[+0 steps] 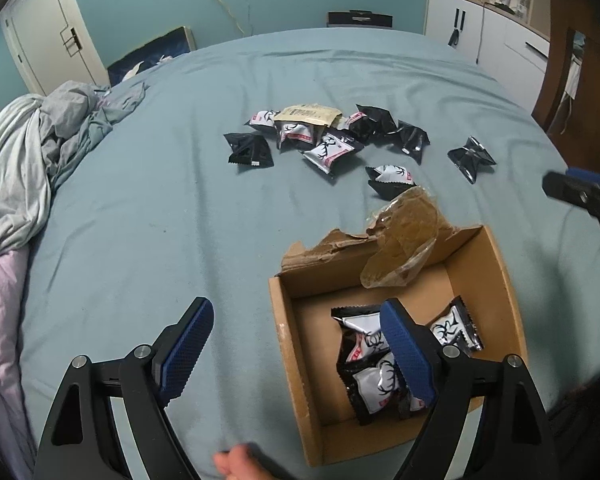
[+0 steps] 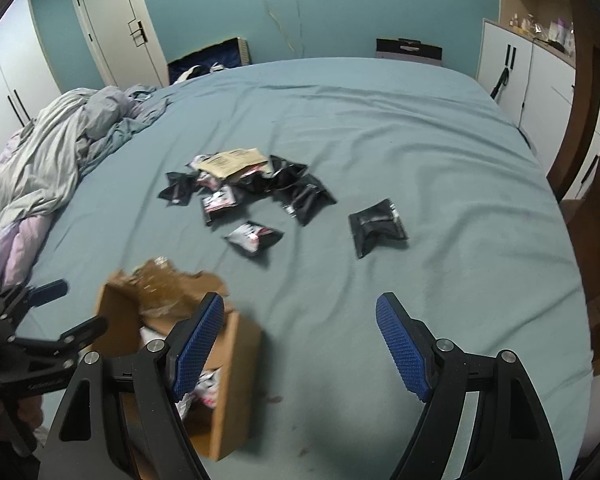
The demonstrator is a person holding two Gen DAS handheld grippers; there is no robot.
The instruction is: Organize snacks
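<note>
Both the left claw (image 1: pixel 296 350) and right claw (image 2: pixel 300 344) are held wide, empty; the nearest packet (image 2: pixel 254 237) is best pinched across its middle for the box (image 1: pixel 500 280).

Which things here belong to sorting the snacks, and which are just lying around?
Job: cardboard box; snack packets in the box; loose snack packets on the bed; beige pouch.
Lying about: crumpled bedding; white cabinet; door.

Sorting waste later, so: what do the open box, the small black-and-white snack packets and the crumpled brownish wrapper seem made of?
Box: corrugated cardboard, matte brown, with a torn ragged flap.
Snack packets: likely plastic or foil film, glossy, with crimped edges.
Brownish wrapper: probably thin clear plastic film, shiny and crinkled.
</note>
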